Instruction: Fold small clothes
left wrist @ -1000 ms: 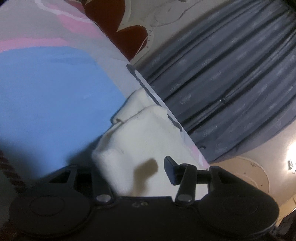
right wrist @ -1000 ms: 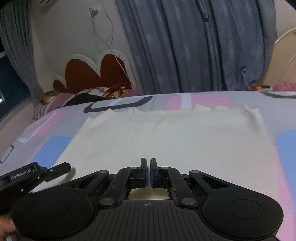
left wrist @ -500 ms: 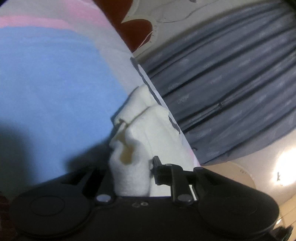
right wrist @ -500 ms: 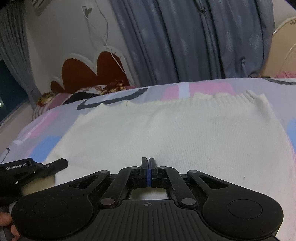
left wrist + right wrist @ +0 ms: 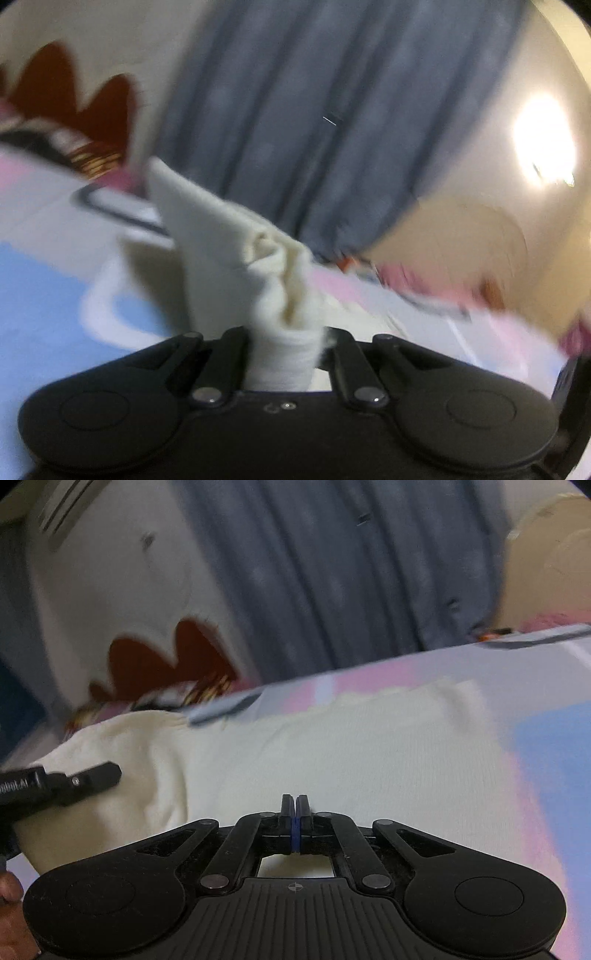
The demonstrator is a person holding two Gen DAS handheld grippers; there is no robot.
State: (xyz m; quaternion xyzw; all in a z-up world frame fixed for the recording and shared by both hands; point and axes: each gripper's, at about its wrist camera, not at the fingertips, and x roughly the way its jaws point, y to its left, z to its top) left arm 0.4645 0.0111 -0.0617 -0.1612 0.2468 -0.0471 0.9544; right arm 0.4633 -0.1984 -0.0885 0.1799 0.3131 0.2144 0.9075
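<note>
A cream knit garment (image 5: pixel 332 753) lies spread on the bed. In the left wrist view my left gripper (image 5: pixel 284 354) is shut on a bunched corner of the cream garment (image 5: pixel 266 273) and holds it lifted off the sheet. In the right wrist view my right gripper (image 5: pixel 294 808) has its jaws pressed together at the garment's near edge; whether cloth is pinched between them is hidden. The left gripper's finger (image 5: pixel 92 775) shows at the left, over the raised fold.
The bed sheet (image 5: pixel 546 738) is patterned pink, blue and grey. A red scalloped headboard (image 5: pixel 159 661) and pillows stand at the back left. Grey curtains (image 5: pixel 332 572) hang behind the bed. A bright lamp (image 5: pixel 543 147) glares at the right.
My left gripper closed on the garment's corner and lifted it, swinging the view up and right. The garment's left side has risen into a fold. My right gripper stays shut.
</note>
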